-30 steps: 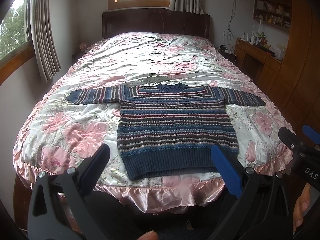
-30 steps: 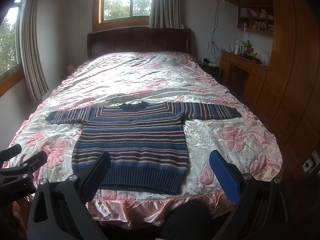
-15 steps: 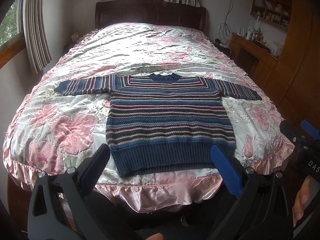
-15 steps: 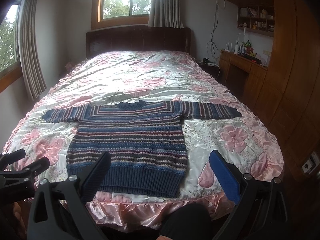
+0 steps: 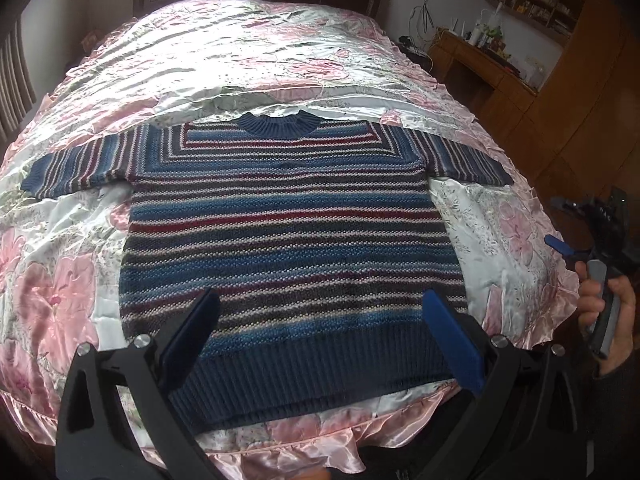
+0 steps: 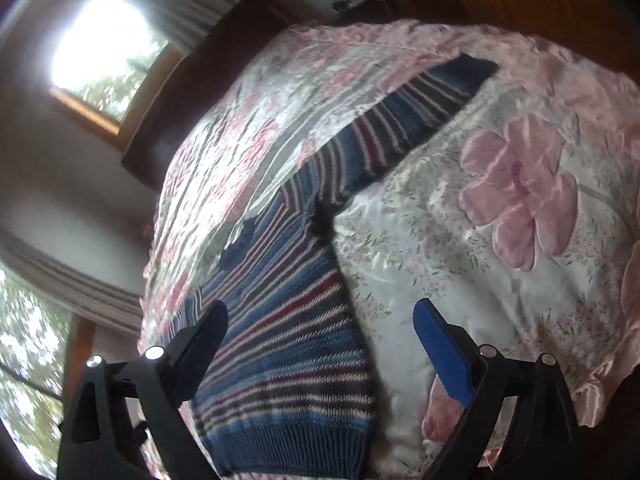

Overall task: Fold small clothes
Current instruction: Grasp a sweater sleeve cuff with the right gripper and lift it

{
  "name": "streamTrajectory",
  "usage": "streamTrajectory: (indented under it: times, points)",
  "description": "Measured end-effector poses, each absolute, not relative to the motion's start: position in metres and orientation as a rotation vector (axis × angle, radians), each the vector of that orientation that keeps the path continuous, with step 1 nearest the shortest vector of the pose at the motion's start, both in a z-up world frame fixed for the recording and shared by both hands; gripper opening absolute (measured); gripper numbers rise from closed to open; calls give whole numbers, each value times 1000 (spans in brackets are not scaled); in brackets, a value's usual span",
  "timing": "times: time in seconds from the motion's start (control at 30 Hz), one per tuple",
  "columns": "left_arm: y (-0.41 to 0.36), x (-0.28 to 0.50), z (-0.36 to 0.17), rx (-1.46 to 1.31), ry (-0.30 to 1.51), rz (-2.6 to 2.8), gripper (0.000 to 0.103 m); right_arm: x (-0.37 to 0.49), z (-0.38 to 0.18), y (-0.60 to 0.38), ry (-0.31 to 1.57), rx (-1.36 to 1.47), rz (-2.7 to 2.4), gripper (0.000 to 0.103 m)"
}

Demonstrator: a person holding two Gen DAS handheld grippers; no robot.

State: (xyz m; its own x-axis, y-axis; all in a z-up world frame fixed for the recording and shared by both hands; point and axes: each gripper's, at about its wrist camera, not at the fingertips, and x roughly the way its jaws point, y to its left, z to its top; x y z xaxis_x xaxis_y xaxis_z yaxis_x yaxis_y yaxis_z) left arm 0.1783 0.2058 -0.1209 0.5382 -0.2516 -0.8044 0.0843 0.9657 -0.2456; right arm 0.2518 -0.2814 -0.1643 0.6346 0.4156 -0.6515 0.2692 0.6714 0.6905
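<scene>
A: Obs., near end first. Left gripper (image 5: 318, 334) has its fingers (image 5: 452, 336) spread wide and empty, hovering over the ribbed hem (image 5: 320, 376) of the striped sweater (image 5: 288, 216). Right gripper (image 6: 320, 344) is likewise wide open and empty, tilted, above the sweater's right side edge.

B: Location of garment?

A: Flat, face up on the floral bedspread (image 5: 80, 264), hem near the foot of the bed, both sleeves out sideways, collar (image 5: 280, 124) farthest away.

B: Recommended procedure?

A: Judgement: start with the right sleeve (image 6: 404, 124). Pinch low at the cuff, taking knit only, not the satin beneath. Carry it across the chest, keeping the fold line parallel to the side seam. Satin looks slippery; lift, don't drag.
</scene>
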Motion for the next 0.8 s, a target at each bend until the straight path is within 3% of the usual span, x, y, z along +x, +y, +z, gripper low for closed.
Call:
streamTrajectory:
  times: [0.13, 0.27, 0.33, 0.43, 0.8]
  points:
    - [188, 213, -144, -175, 1009, -250, 100, 308, -211, -381, 848, 1159, 67, 67]
    - [172, 242, -173, -216, 1047, -306, 100, 357, -241, -450, 757, 1279, -24, 60]
    - [168, 254, -187, -261, 1064, -328, 100, 381, -257, -473, 743, 1317, -48, 50]
    - [161, 272, -209, -313, 1104, -328, 100, 411, -278, -493, 749, 1330, -82, 45]
    - [141, 333, -233, -304, 1105, -303, 100, 466, -312, -510, 818, 1260, -190, 43]
